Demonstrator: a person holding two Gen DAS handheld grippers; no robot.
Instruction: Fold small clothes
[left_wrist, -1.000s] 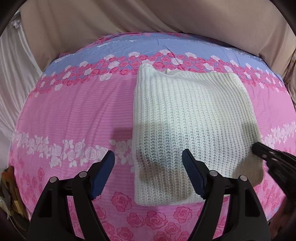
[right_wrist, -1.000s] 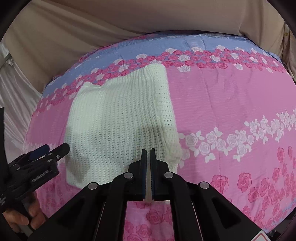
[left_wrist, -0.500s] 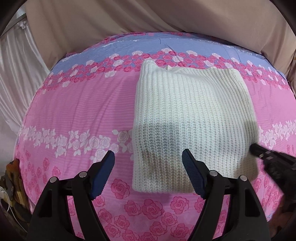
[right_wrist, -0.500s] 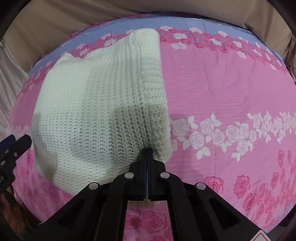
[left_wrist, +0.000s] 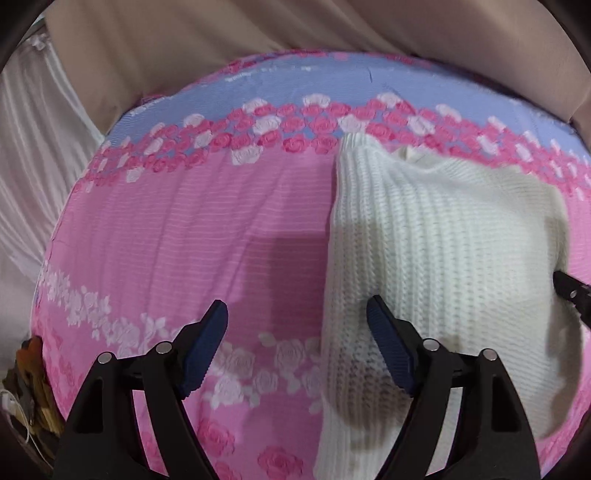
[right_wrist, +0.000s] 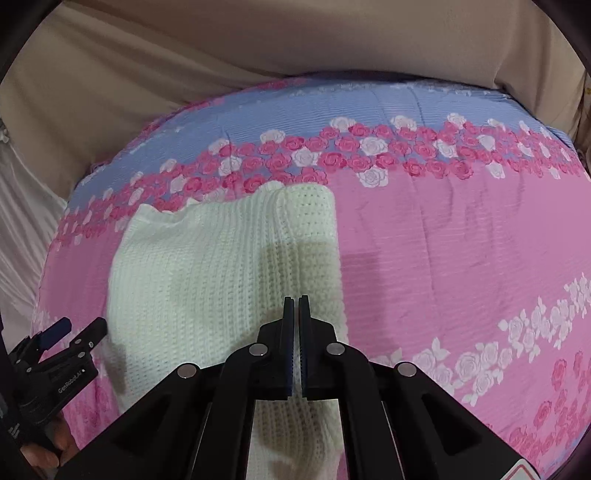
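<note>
Shifted leftward since a second ago, my left claw (left_wrist: 297, 334) now hangs over the sweater's left edge, where before it straddled the knit's near left corner; its blue pads (left_wrist: 388, 347) stand wide apart and hold nothing. One pad hovers over bare bedspread (left_wrist: 184, 229), the other over the cream sweater (left_wrist: 443, 258); I cannot tell whether it touches the knit.

My right claw (right_wrist: 294, 321) has its pads drawn together, a thin slit between them, and nothing visibly caught there. It sits over the sweater's (right_wrist: 207, 280) right-hand band, near the near end. Whether the tips press into the fabric I cannot tell.

Folded into a rough rectangle, the sweater lies flat on the pink rose-print bedspread (right_wrist: 461, 258), its long axis running from me toward the blue stripe at the far edge of the bed. A folded ribbed strip runs along its right side. A notched neckline edge lies at the far end, against the rose border. From the right wrist view, the left claw (right_wrist: 79, 328) sits just beside the sweater's near left edge.
</note>
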